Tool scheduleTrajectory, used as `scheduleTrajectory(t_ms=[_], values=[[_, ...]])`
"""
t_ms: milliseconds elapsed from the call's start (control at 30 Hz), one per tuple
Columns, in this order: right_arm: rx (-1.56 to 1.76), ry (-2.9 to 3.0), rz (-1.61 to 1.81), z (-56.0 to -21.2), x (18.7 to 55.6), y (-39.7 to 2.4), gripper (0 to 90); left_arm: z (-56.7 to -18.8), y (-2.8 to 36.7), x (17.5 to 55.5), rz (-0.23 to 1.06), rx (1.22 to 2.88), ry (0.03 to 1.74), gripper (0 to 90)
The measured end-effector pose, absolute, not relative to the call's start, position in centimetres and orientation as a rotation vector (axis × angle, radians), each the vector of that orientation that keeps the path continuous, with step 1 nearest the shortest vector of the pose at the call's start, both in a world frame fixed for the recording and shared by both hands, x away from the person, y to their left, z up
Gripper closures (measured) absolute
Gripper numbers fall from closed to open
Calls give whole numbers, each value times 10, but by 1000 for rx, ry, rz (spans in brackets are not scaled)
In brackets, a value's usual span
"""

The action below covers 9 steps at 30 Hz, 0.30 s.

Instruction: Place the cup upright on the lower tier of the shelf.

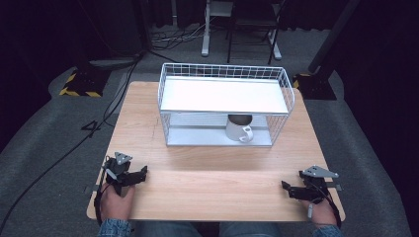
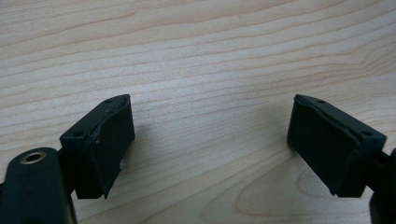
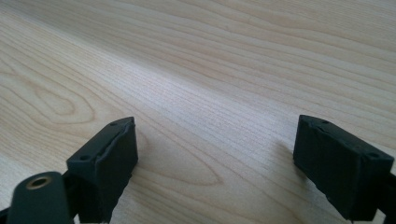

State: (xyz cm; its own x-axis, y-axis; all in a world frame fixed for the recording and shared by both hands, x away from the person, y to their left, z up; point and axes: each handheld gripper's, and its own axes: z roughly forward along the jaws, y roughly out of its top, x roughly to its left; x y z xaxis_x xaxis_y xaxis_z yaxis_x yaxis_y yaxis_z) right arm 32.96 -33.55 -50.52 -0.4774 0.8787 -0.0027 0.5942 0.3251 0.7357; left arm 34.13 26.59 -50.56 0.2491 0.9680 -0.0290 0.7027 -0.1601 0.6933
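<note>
left tool (image 2: 210, 135), right tool (image 3: 215, 154): wide apart, empty.

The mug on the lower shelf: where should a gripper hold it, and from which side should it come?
Probably the handle. The mug stands upright on the lower level of the wire rack, handle turned to the open front, toward the person. The shelf above blocks a top approach, so come in low from the front. The right gripper, jaws open, is nearer.
</note>
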Motion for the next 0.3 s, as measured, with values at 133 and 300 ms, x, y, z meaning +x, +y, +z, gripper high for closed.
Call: scheduleTrajectory(t_ms=[133,300], values=[[1296,2198,951,-505,330,-334,117,-506,266,341,579,1932,1517,152],[1296,2198,952,-506,330,-334,117,-506,266,341,579,1932,1517,152]])
